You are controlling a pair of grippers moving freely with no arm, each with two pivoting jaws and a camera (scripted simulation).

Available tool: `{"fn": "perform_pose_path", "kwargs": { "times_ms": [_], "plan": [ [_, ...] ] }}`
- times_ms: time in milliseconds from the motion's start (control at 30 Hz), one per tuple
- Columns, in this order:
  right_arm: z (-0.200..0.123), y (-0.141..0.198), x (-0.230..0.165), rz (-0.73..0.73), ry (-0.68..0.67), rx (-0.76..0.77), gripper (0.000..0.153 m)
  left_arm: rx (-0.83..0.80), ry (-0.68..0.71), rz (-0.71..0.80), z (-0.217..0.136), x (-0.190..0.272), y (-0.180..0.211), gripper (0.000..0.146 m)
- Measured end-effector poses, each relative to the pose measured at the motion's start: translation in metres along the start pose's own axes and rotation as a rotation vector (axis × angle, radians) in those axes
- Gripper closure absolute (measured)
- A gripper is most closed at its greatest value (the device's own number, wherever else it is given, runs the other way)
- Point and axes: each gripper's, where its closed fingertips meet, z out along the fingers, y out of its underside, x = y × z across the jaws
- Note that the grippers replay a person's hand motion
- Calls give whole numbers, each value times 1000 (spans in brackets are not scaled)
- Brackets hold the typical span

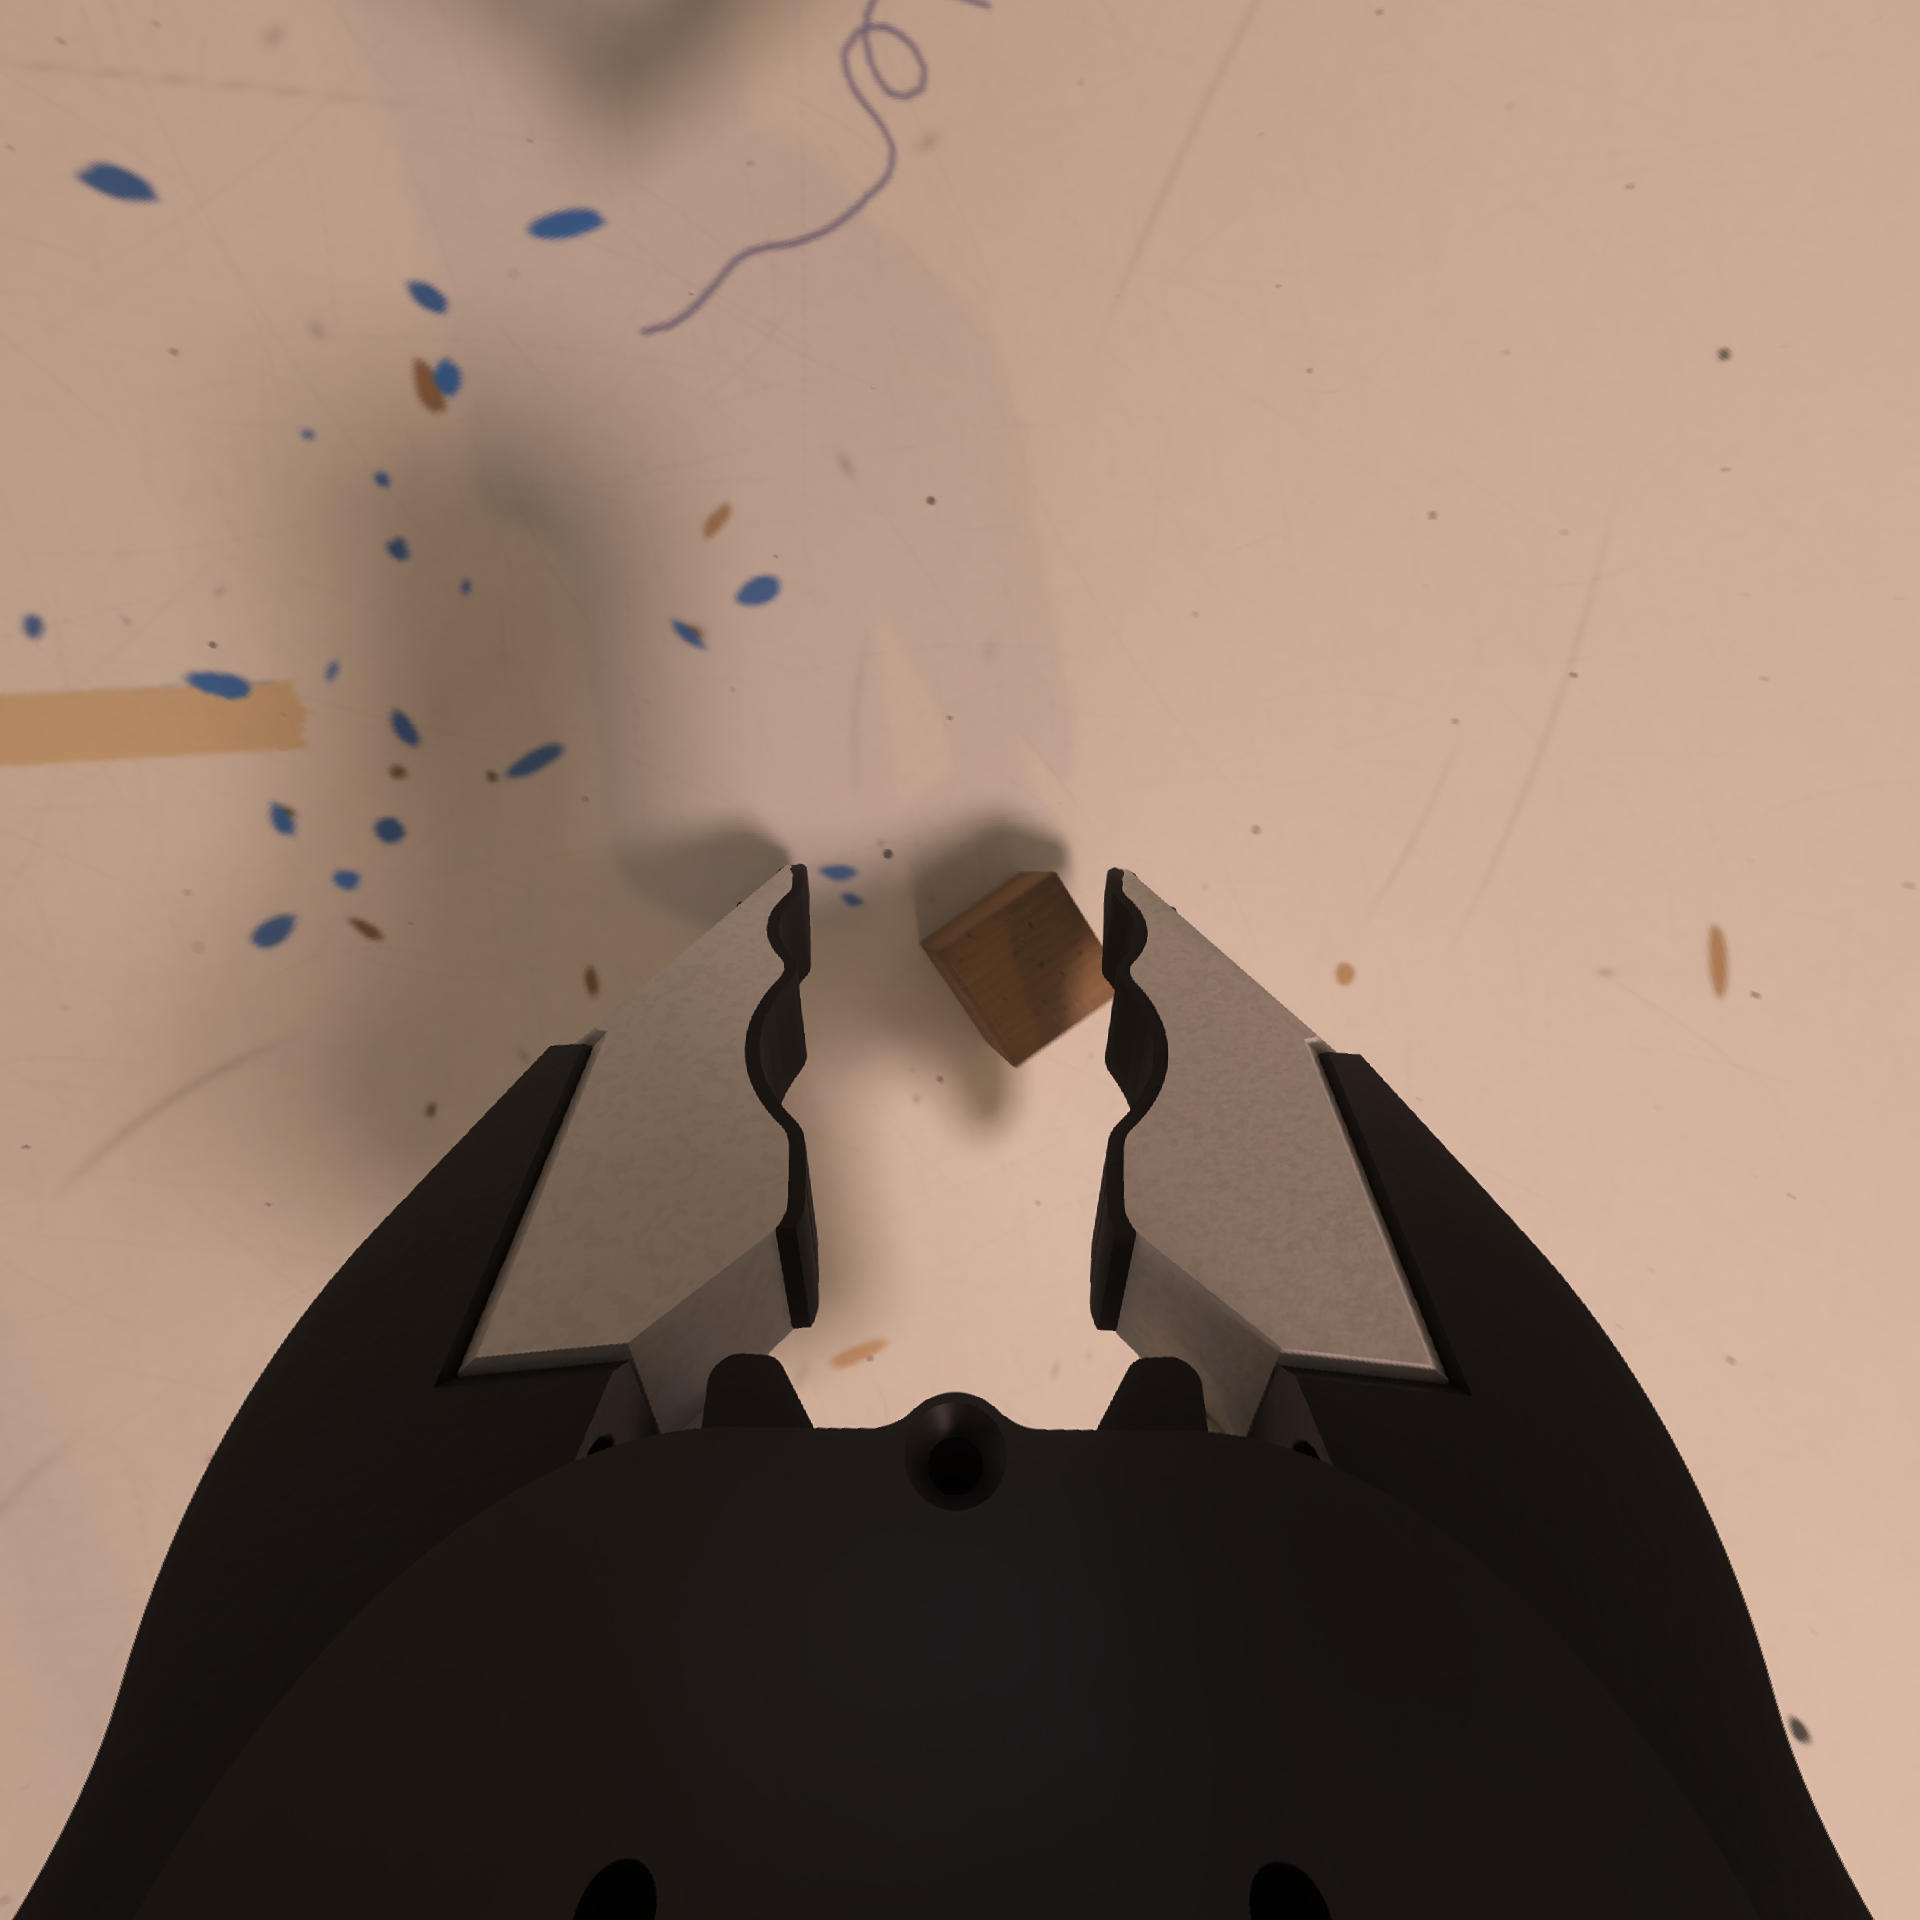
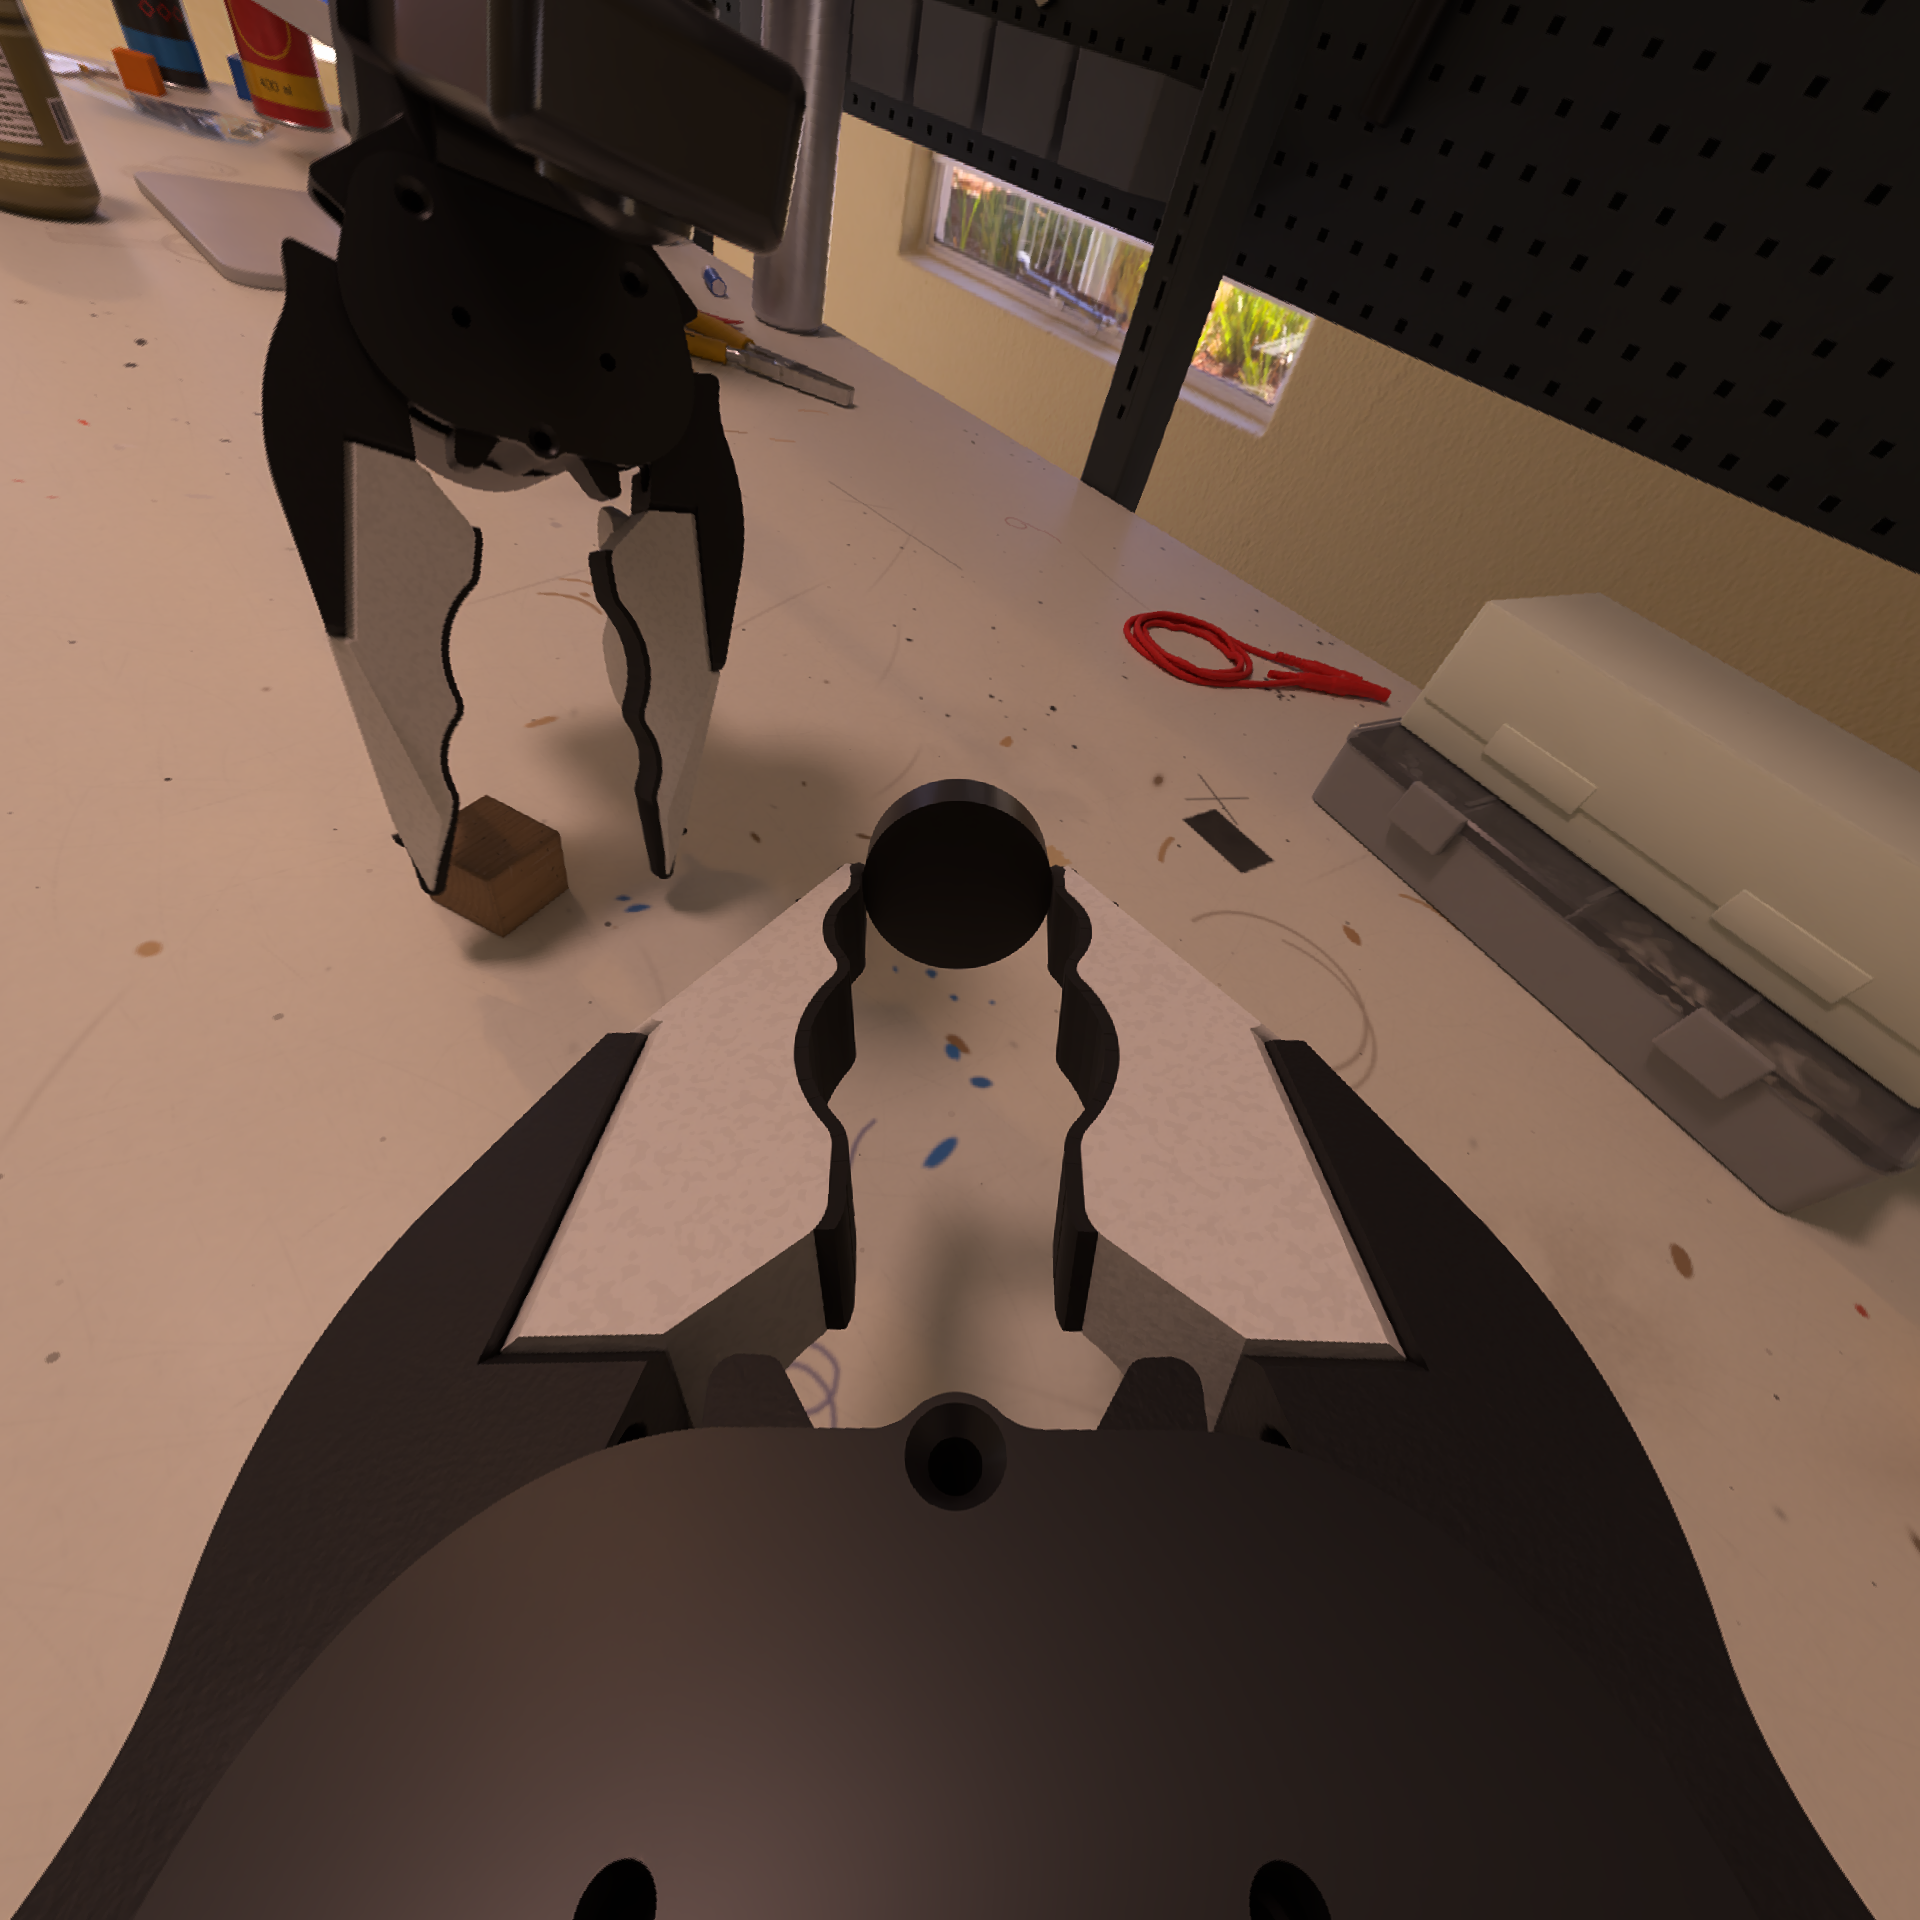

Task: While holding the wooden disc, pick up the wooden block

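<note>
- Dark, almost black in the shade, the round wooden disc [image 2: 954, 875] sits clamped at the tips of the right gripper [image 2: 956, 883]; its flat circular face turns toward the camera and a thin rim shows along the top. It hangs clear above the workbench [image 2: 935, 582].
- Pale speckled plates cover the right gripper's fingers [image 2: 727, 1091], with wavy black pads pressing the disc from both sides.
- Blue paint flecks [image 2: 940, 1151] dot the bench under that gripper.
- Light brown and small, the wooden block [image 1: 1016, 966] rests on the bench, turned corner-on, with fine grain lines on one face and a darker patch on another.
- Seen from its own camera, the left gripper [image 1: 954, 883] points down at the bench with its jaws spread apart; the block lies between the tips, close against the right-hand finger [image 1: 1226, 1122], while the other finger stands well clear of it.
- From the right wrist view, the left gripper [image 2: 540, 873] reaches nearly to the bench, one fingertip overlapping the block [image 2: 504, 868]; whether they touch I cannot tell.
- Farther right, a black strip of tape [image 2: 1228, 840], a coiled red cord [image 2: 1226, 649] and a cream case on a grey tray [image 2: 1662, 831] lie on the bench.
- At the back are yellow-handled pliers [image 2: 769, 358], a metal post [image 2: 795, 166], cans [image 2: 275, 62] and a black pegboard [image 2: 1610, 229].
</note>
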Motion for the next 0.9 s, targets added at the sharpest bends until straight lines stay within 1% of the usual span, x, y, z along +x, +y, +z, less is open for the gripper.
{"fn": "perform_pose_path", "kwargs": {
  "times_ms": [200, 400, 567, 667, 767, 833, 900],
  "plan": [
    [-1, 3, 2, 3, -1, -8, 118, -1, -100, 46, 3, -9, -5, 86],
    [0, 6, 1, 2, -10, -23, 118, 9, -118, 77, 2, -10, -7, 89],
    [0, 8, 1, 3, -11, -29, 118, 39, -164, 122, -13, -10, -9, 88],
    [0, 10, 2, 2, -7, -35, 118, 26, -229, 150, -27, -8, -7, 88],
    [-1, 11, 5, 15, -1, -35, 118, 6, -306, 119, -35, -3, -6, 91],
    [-2, 12, 7, 20, 3, -36, 118, 36, -352, 80, -34, 1, -6, 92],
    [-3, 11, 9, 24, 7, -33, 118, 78, -430, 9, -33, 0, -3, 92]
  ]
}}
